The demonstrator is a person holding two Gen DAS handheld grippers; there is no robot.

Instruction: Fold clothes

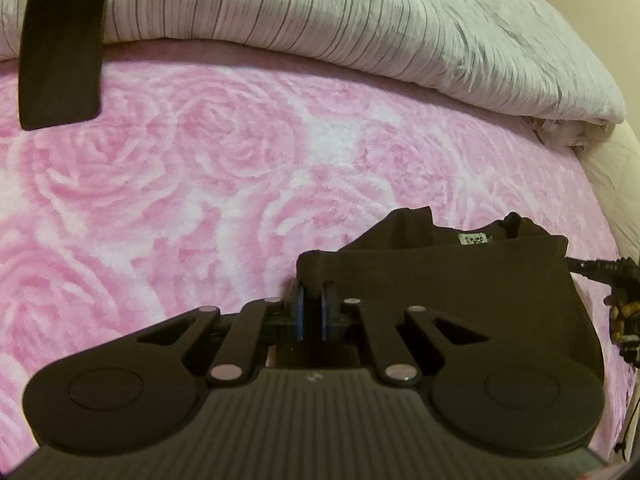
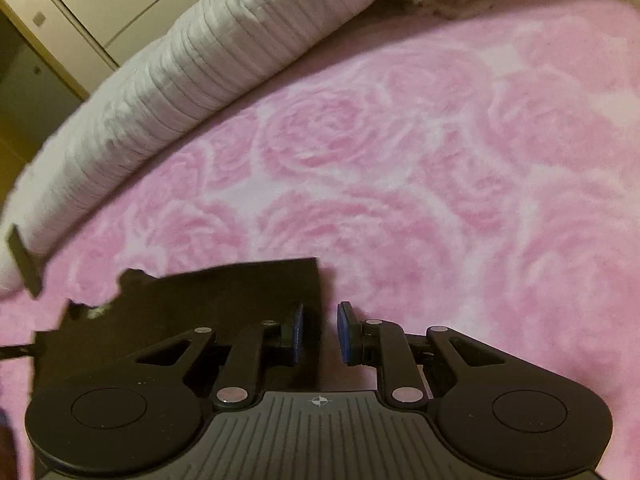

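Where the left gripper (image 1: 312, 300) meets the bed, its blue fingers (image 1: 299, 312) are pinched nearly together on the near left corner of a dark garment (image 1: 440, 280), and the cloth bunches up between the pads. The garment lies folded on the pink rose blanket (image 1: 180, 200), spreading right of these fingers, with a small white label (image 1: 474, 239) showing at its far edge. In the right wrist view, the right gripper (image 2: 320, 326) has its fingers (image 2: 345, 332) parted with a clear gap; the garment's (image 2: 200, 304) right edge lies at the left finger, and bare blanket (image 2: 440, 180) shows in the gap and under the right finger. Whether the left pad touches the cloth cannot be told. Beyond both grippers the blanket runs on to a striped grey quilt (image 1: 320, 12) rolled along the far side of the bed. A dark flat strip (image 1: 60, 40) hangs in the upper left of the left wrist view, over the quilt's edge.
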